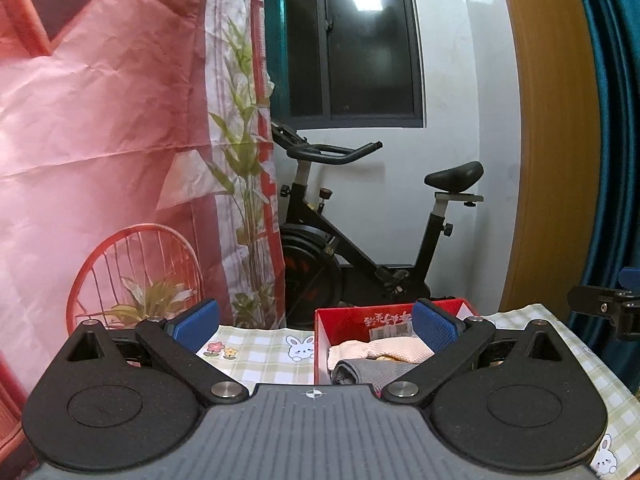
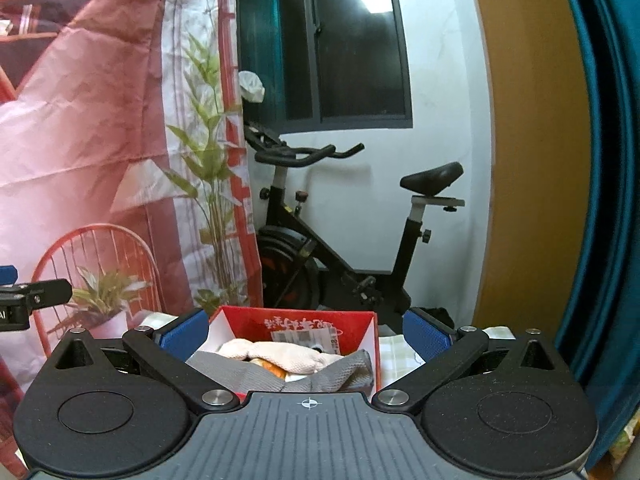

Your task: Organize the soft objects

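Ahead, cloths (image 2: 280, 356) between spread jaws

Ahead of me a black exercise bike (image 1: 360, 236) stands against the white wall (image 1: 460, 120). Above the bike a dark window (image 1: 356, 40) reflects a ceiling light. Left of the bike hangs a creased pink printed backdrop (image 1: 100, 120) showing a red chair and plants. Right of the bike are an ochre panel (image 1: 544, 140) and a teal curtain (image 1: 612, 120).
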The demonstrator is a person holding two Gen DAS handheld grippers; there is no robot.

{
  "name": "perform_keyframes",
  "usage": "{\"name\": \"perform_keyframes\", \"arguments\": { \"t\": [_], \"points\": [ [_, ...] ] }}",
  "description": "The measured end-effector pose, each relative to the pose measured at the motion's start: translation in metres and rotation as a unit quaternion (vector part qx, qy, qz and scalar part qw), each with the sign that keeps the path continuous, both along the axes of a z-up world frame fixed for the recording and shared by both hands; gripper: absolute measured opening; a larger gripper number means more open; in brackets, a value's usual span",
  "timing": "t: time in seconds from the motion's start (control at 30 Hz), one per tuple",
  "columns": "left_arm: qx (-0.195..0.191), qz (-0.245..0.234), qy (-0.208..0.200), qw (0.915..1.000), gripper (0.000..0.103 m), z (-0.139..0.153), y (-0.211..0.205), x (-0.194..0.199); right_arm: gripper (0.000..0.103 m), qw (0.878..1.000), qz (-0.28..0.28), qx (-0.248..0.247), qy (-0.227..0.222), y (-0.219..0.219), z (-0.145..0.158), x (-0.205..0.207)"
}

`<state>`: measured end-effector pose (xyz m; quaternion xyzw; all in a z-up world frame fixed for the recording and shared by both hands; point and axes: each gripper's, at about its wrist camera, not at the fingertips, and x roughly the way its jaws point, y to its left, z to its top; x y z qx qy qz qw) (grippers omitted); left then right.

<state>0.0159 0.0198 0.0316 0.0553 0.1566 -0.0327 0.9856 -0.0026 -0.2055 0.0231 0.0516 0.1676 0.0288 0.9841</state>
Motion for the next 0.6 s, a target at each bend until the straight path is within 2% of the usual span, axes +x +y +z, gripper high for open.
{"name": "perform_keyframes", "arguments": {
  "t": [0.6],
  "points": [
    [-0.025, -0.016, 0.008, 0.9995, 0.103, -0.01, 0.002, 0.002, 0.103, 1.0, -0.004, -0.006, -0.004, -0.001, 0.002, -0.01]
  ]
}}
